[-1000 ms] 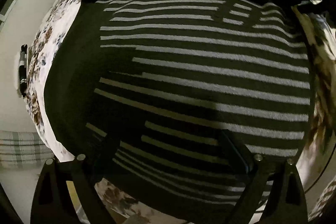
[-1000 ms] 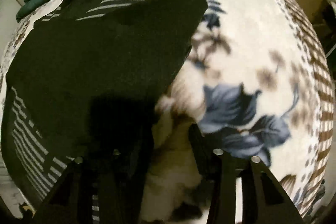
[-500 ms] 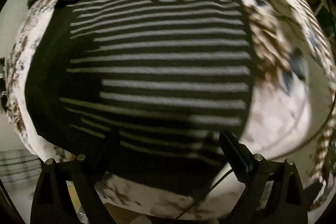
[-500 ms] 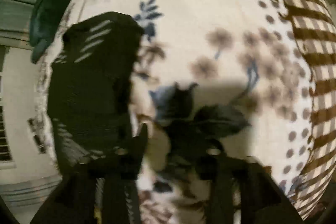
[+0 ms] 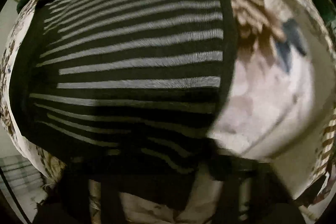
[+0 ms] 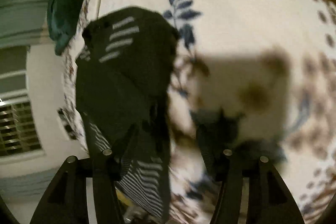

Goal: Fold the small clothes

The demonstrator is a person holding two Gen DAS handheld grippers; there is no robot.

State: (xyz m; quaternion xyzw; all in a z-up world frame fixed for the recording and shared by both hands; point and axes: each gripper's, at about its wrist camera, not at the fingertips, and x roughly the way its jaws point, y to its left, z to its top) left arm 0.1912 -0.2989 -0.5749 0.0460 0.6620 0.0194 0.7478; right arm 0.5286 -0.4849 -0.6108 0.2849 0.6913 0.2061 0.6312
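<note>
One striped top on one flowered blanket, one green cloth beyond. Left gripper closing, grasp untellable in blur; right gripper opening, empty.

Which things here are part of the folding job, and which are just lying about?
Part of the job:
- black striped garment, lying on the floral bedspread
- left gripper, whose fingers have just been closing at the garment's near edge
- right gripper, which has just been opening, nothing held

Just lying about:
- dark green cloth at the bed's far edge
</note>
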